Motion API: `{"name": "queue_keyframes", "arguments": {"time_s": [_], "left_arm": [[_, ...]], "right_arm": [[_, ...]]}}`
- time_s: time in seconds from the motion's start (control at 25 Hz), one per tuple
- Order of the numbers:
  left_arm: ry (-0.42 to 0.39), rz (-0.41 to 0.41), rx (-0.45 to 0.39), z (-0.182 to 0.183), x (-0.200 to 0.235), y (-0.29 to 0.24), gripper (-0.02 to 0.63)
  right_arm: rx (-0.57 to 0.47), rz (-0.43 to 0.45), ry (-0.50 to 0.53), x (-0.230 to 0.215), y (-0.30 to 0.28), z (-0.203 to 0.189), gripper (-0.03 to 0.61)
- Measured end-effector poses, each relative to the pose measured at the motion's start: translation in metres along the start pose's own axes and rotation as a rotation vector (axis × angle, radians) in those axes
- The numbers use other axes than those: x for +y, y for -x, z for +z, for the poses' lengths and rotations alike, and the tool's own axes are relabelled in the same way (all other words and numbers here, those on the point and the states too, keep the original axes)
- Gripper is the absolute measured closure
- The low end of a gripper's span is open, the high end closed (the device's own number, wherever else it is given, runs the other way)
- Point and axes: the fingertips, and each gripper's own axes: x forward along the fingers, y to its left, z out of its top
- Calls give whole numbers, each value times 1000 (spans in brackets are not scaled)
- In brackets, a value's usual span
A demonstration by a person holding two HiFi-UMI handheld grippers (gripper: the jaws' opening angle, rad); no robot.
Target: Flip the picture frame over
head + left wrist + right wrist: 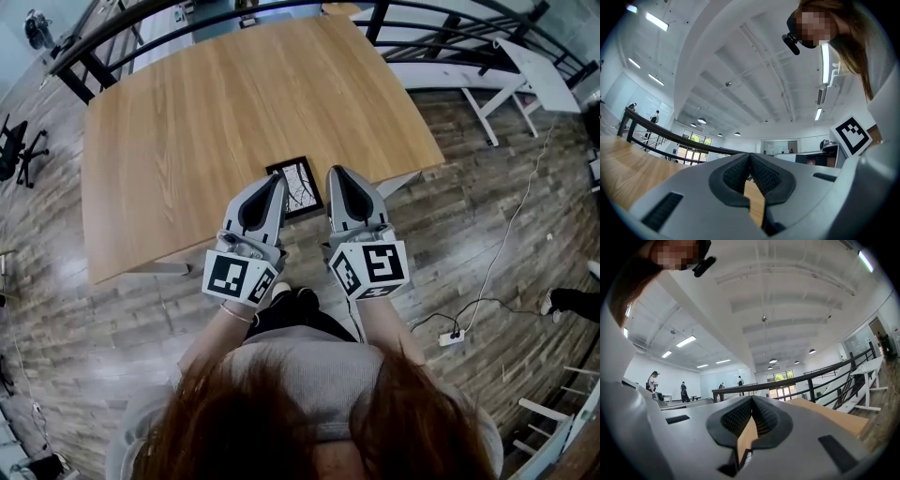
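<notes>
The picture frame (302, 184), black-edged with a pale picture facing up, lies flat at the near edge of the wooden table (187, 112). My left gripper (278, 178) hangs over the frame's left edge and hides its near left corner. My right gripper (334, 172) is just to the right of the frame. In the left gripper view the left gripper (750, 157) has its jaws meeting at the tips, with only the tabletop showing behind them. In the right gripper view the right gripper (752, 399) is likewise shut on nothing. The frame itself cannot be made out in either gripper view.
The table's near edge runs just under both grippers. A black railing (131, 23) borders the table's far side. A white table (534, 66) stands at the far right. A power strip (452, 336) and cable lie on the wooden floor; an office chair (19, 150) is at the left.
</notes>
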Motion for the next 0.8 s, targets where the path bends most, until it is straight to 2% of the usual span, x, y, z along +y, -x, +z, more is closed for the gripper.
{"name": "queue_keyframes", "arguments": {"time_s": [0.24, 0.8], "left_arm": [[3, -9, -7, 4, -1, -6, 609], [4, -38, -10, 6, -6, -14, 608]], "right_arm": [[18, 34, 18, 7, -1, -2, 563], [19, 38, 25, 8, -2, 1, 563]]}}
